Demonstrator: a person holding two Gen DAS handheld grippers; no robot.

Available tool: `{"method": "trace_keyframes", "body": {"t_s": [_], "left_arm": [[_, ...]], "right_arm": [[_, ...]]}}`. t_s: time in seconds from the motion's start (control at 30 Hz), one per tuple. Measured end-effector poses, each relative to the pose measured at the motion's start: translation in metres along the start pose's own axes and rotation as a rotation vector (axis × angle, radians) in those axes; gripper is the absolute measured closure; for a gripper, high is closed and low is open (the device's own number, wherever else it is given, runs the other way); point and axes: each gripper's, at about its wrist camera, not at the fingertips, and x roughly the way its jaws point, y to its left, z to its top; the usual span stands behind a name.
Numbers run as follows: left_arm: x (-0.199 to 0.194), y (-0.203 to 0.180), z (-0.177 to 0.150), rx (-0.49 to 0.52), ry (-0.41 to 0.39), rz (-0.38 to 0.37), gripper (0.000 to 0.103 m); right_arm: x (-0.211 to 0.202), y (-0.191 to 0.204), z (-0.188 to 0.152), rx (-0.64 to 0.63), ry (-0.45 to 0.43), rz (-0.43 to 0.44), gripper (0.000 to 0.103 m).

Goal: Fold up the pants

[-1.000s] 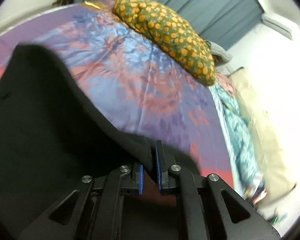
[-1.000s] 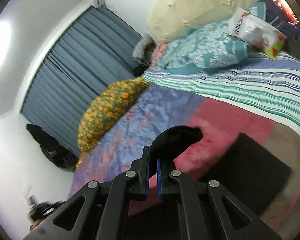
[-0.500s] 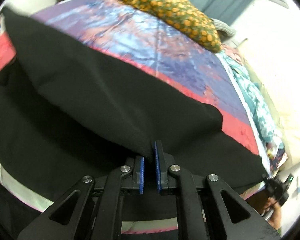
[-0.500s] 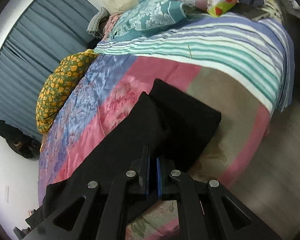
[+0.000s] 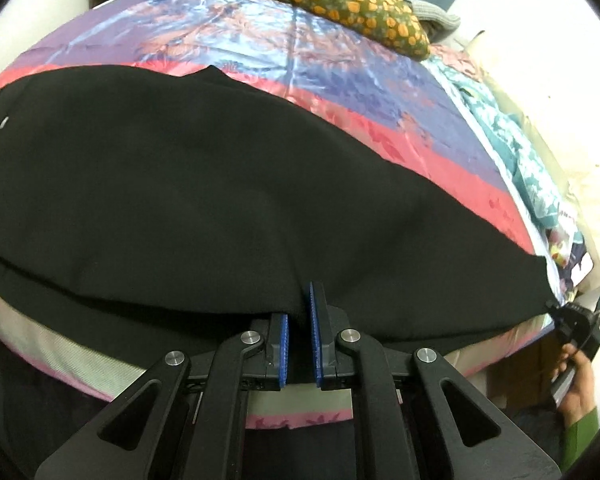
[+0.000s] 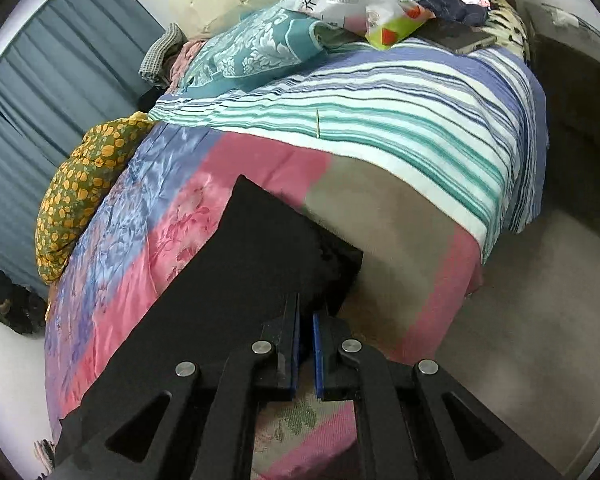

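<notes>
black pants (image 5: 228,184), folded over, lying on bed

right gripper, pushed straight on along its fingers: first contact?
Likely the black pants themselves: the right gripper is shut on their near edge, with the pink bedspread just beneath. Depth unclear.

The pants (image 5: 220,184) are a matt black cloth, pretty smooth. The bedspread (image 5: 300,52) under them is shiny satin-looking fabric. The striped sheet (image 6: 400,112) looks like dull cotton, and the snack bag (image 6: 364,8) is glossy plastic. The gripper's screws (image 5: 250,337) are bright metal.
</notes>
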Motion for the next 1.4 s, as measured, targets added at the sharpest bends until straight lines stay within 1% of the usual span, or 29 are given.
{"method": "trace_keyframes", "body": {"t_s": [0.1,0.23,0.33,0.4,0.57,0.73,0.83,0.87,0.93,0.97,1.03,1.07,1.1,1.17,1.2,1.23,1.27,1.3,1.33,1.37,1.4], "left_arm": [[0.001,0.002,-0.002,-0.016,0.006,-0.002,0.095],[0.002,0.008,-0.008,-0.034,0.009,0.001,0.095],[0.005,0.008,-0.013,-0.024,0.023,0.015,0.096],[0.006,0.003,-0.014,0.005,0.027,0.033,0.099],[-0.007,0.004,-0.018,0.013,0.009,0.015,0.101],[-0.002,0.009,-0.026,-0.009,0.047,0.025,0.101],[-0.003,0.009,-0.028,-0.005,0.054,0.037,0.101],[-0.003,0.009,-0.028,-0.001,0.058,0.044,0.100],[0.000,0.007,-0.029,0.006,0.090,0.070,0.092],[-0.003,0.006,-0.031,0.011,0.101,0.090,0.088],[-0.012,0.004,-0.038,0.035,0.117,0.119,0.071],[-0.018,0.004,-0.042,0.048,0.126,0.128,0.054],[-0.029,0.004,-0.047,0.056,0.127,0.125,0.045],[-0.049,0.007,-0.050,0.055,0.106,0.106,0.044],[-0.060,0.010,-0.047,0.054,0.077,0.096,0.044],[-0.071,0.015,-0.039,0.050,0.022,0.105,0.042],[-0.078,0.021,-0.029,0.042,-0.029,0.125,0.033],[-0.081,0.030,-0.015,0.027,-0.083,0.150,0.023],[-0.077,0.041,0.001,0.002,-0.115,0.178,0.021],[-0.069,0.053,0.018,-0.022,-0.128,0.203,0.022],[-0.056,0.065,0.031,-0.030,-0.136,0.232,0.027]], "right_arm": [[-0.001,0.002,0.000,-0.024,-0.003,-0.014,0.097],[0.002,0.000,0.000,-0.005,0.007,-0.013,0.097],[0.005,0.001,-0.001,-0.011,0.012,-0.028,0.097],[0.006,0.002,-0.001,-0.011,0.013,-0.033,0.097],[0.003,0.004,-0.002,-0.017,0.001,-0.044,0.097],[0.004,0.003,-0.002,-0.010,0.007,-0.048,0.097],[0.004,0.004,-0.002,-0.018,0.008,-0.055,0.097],[0.005,0.005,-0.002,-0.022,0.009,-0.058,0.097],[0.006,0.005,-0.002,-0.027,0.016,-0.068,0.097],[0.006,0.005,-0.002,-0.026,0.020,-0.076,0.091],[0.003,0.003,-0.002,-0.015,0.016,-0.101,0.064],[0.000,0.000,-0.001,-0.004,0.005,-0.122,0.033],[-0.005,-0.003,-0.001,0.014,-0.017,-0.137,0.014],[-0.019,-0.010,0.000,0.045,-0.078,-0.177,0.013],[-0.029,-0.014,0.001,0.058,-0.113,-0.207,0.013],[-0.040,-0.016,0.002,0.072,-0.159,-0.240,0.013],[-0.048,-0.017,0.003,0.077,-0.192,-0.257,0.013],[-0.059,-0.014,0.003,0.071,-0.245,-0.265,0.013],[-0.064,-0.010,0.003,0.057,-0.268,-0.261,0.013],[-0.069,0.001,0.001,0.017,-0.295,-0.246,0.013],[-0.070,0.011,0.000,-0.022,-0.304,-0.233,0.013]]}}
